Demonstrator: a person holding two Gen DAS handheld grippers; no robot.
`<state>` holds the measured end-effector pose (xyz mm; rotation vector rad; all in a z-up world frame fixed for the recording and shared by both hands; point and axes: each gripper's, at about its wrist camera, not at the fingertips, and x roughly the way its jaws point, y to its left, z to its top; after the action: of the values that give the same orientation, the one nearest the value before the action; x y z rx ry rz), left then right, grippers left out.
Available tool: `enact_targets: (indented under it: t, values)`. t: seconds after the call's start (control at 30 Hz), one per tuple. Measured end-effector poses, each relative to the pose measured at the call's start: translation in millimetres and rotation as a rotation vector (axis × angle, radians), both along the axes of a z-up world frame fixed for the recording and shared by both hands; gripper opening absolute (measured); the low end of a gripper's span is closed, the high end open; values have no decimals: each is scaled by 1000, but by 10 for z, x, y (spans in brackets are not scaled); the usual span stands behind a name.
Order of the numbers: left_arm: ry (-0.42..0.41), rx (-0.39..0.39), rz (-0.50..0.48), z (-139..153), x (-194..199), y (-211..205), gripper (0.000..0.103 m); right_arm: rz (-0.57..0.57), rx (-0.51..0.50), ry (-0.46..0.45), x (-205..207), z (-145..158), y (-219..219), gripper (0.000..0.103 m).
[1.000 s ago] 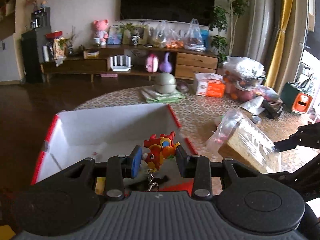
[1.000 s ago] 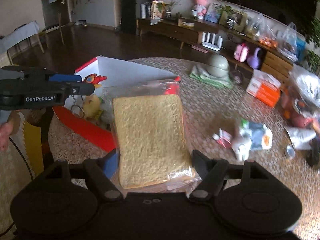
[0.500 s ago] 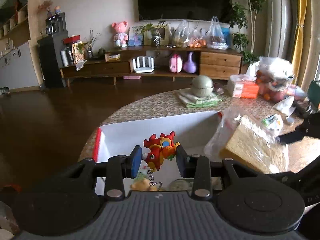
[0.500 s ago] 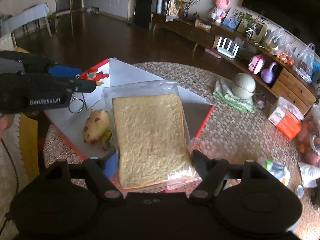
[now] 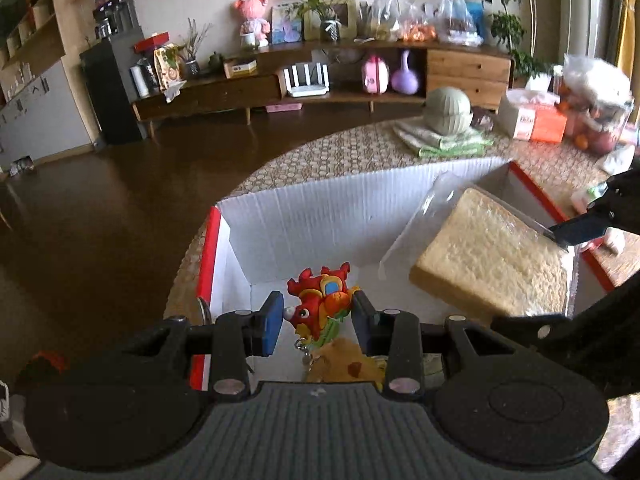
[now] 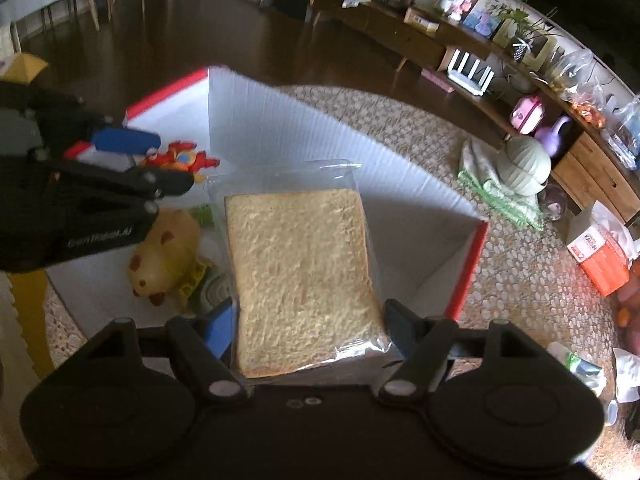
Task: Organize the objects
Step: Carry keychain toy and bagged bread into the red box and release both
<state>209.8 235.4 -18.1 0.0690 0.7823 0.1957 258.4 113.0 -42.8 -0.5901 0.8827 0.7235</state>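
With both grippers over white box [image 5: 320,216], drop looks next. Left gripper [image 5: 318,318] clenched on red dragon keychain [image 5: 320,306], ring dangling free below, held above near corner so it lands beside yellow plush [image 6: 166,254] inside. Right gripper [image 6: 308,322] clamps bagged bread slice [image 6: 300,276] by its edges, slice flat, tilted down over box's right half, likely so it lands flat. Nothing released yet. Table [image 6: 520,264] holds leftover clutter.
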Motion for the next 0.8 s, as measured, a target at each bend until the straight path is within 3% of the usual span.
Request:
enact_targets:
  t: [0.37,0.8]
  values:
    - [97,-19,22,-235,248,127,36,12,12,24,1,-73,21,78]
    - [125,-24,28,-252,267,130,40,17,68,28,-33,62,-104,84]
